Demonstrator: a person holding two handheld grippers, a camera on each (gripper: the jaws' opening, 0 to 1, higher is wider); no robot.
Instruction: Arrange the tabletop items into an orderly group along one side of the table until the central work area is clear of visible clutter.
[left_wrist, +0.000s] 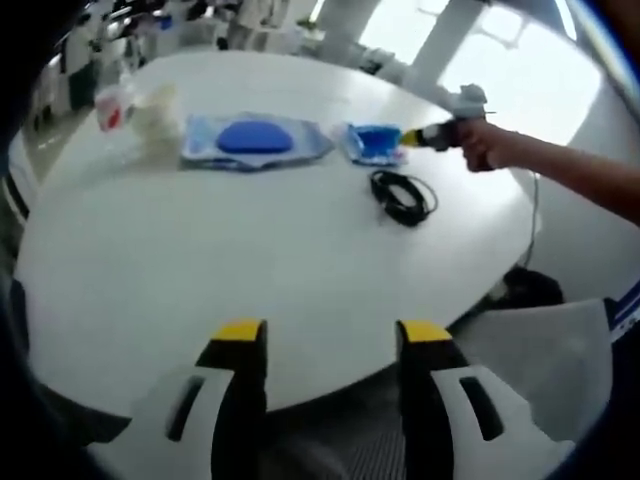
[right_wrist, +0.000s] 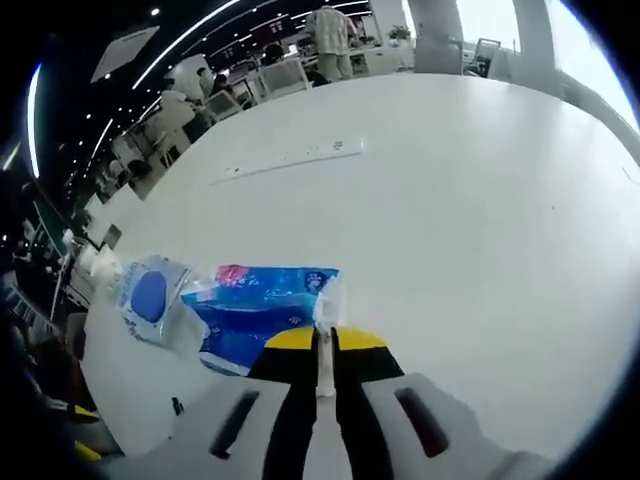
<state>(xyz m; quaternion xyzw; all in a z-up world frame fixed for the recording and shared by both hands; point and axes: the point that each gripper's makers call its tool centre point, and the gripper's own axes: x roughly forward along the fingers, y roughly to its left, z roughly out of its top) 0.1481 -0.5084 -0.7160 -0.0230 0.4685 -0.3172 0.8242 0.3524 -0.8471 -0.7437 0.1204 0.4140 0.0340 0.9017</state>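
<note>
Item: small blue-printed clear plastic pouch (right_wrist: 262, 312), far side of round white table (left_wrist: 200, 290), pinched at transparent edge by right gripper (right_wrist: 322, 352), jaws clenched on film. Judged light, floppy, slippery; best taken by sealed rim, as here.

Left gripper (left_wrist: 330, 335): jaws released, parted, holding nothing, at near table edge.

Alongside: larger clear bag with blue oval pad (left_wrist: 255, 140); pale crumpled wrap (left_wrist: 155, 115); red-marked cup (left_wrist: 112, 108).

Obstruction: black coiled cable (left_wrist: 402, 195), loose toward centre, near pouch; likely snag.

White table (left_wrist: 200, 290), blue packets (right_wrist: 255, 310) (one red-printed), black cable (left_wrist: 402, 195), yellow-tipped hand-held gripper (left_wrist: 332, 335) jaws.
</note>
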